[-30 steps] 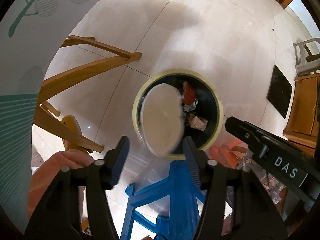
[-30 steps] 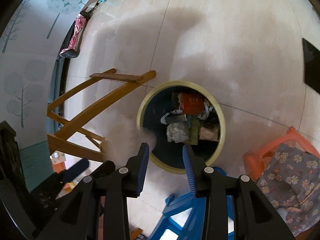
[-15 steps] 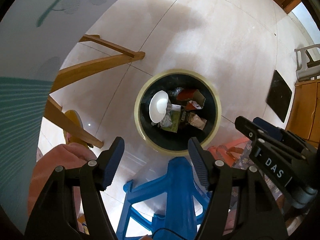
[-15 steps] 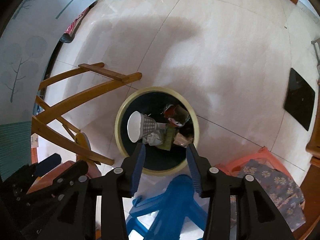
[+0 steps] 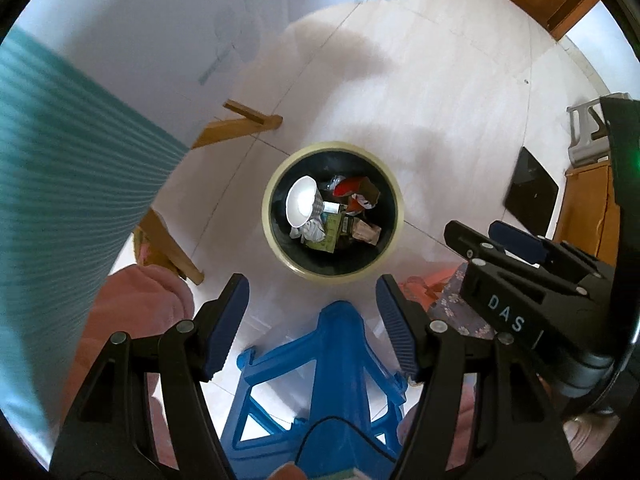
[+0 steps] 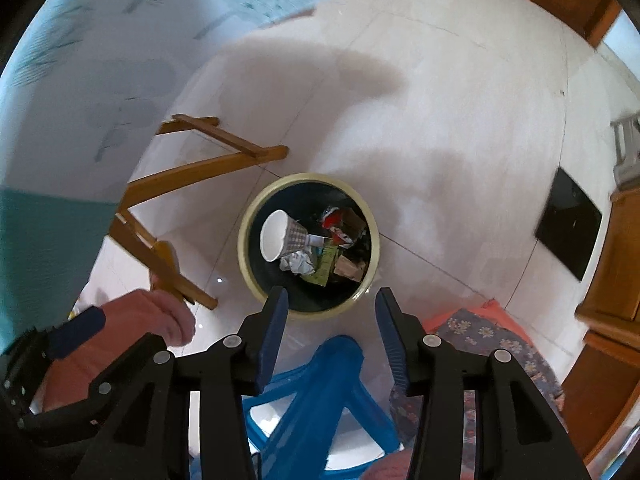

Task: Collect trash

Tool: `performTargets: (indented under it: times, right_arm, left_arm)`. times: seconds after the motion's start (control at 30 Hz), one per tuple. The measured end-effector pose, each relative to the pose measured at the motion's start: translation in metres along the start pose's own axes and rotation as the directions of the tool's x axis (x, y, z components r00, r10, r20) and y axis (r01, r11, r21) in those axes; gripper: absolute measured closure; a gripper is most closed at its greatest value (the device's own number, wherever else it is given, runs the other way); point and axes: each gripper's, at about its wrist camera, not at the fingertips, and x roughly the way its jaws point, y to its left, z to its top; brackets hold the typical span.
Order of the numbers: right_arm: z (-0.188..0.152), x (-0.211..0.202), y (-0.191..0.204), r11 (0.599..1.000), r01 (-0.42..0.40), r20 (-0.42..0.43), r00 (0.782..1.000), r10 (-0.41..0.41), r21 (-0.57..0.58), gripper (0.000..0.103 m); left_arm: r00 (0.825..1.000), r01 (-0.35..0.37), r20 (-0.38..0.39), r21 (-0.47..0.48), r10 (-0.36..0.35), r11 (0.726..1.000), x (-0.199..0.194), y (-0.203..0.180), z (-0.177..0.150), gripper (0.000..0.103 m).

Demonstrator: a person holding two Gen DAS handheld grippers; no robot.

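A round bin [image 5: 269, 208] [image 6: 246, 256] with a pale yellow rim stands on the tiled floor far below both grippers. Inside it a white paper cup [image 5: 301, 201] [image 6: 280, 235] lies on its side among crumpled paper, a red wrapper [image 5: 347, 187] [image 6: 334, 222] and cardboard scraps. My left gripper [image 5: 311, 292] points straight down, open, with nothing between its fingers. My right gripper [image 6: 330, 310] also hangs above the bin, its jaws apart and empty. The right gripper's black body [image 5: 520, 292] shows at the right of the left wrist view.
A blue plastic stool [image 5: 336, 364] [image 6: 316, 392] sits directly under the grippers. A wooden chair frame [image 5: 236, 126] [image 6: 208, 164] stands left of the bin, under a patterned tablecloth [image 5: 80, 140]. A floral cushion on an orange stool [image 6: 488, 340], a black mat [image 6: 568, 236] and wooden furniture are at right.
The white cup dropped from between the left gripper's fingers into the bin. Both grippers rose, so the bin looks smaller. The right gripper's jaws widened.
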Motion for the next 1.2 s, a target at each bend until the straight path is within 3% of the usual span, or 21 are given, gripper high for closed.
performTargets:
  times: [0.17, 0.37, 0.73, 0.9, 1.1, 1.2]
  right_arm:
    - [-0.008, -0.051, 0.011, 0.998, -0.042, 0.069, 0.997, 0.046, -0.055, 0.055]
    - [-0.002, -0.125, 0.021, 0.987, -0.107, 0.171, 0.977, 0.126, -0.117, 0.054]
    - [0.01, -0.26, 0.062, 0.911, -0.153, 0.311, 0.907, 0.283, -0.383, 0.052]
    - [0.006, -0.299, 0.088, 0.857, -0.168, 0.313, 0.882, 0.351, -0.487, 0.051]
    - [-0.001, -0.335, 0.116, 0.789, -0.172, 0.302, 0.859, 0.413, -0.59, 0.051]
    - [-0.004, -0.34, 0.119, 0.768, -0.173, 0.29, 0.857, 0.426, -0.617, 0.051]
  left_arm:
    - [0.996, -0.01, 0.09, 0.013, 0.009, 1.0, -0.056, 0.003, -0.011, 0.04]
    - [0.971, -0.017, 0.237, -0.01, 0.019, 1.0, -0.129, 0.018, -0.016, 0.04]
    - [0.943, 0.04, 0.33, -0.208, 0.032, 0.977, -0.227, 0.064, -0.029, 0.04]
    - [0.922, 0.054, 0.376, -0.351, 0.088, 0.935, -0.255, 0.081, -0.042, 0.04]
    - [0.906, 0.067, 0.383, -0.549, 0.179, 0.833, -0.277, 0.103, -0.063, 0.04]
    - [0.902, 0.086, 0.389, -0.591, 0.19, 0.802, -0.278, 0.104, -0.075, 0.039]
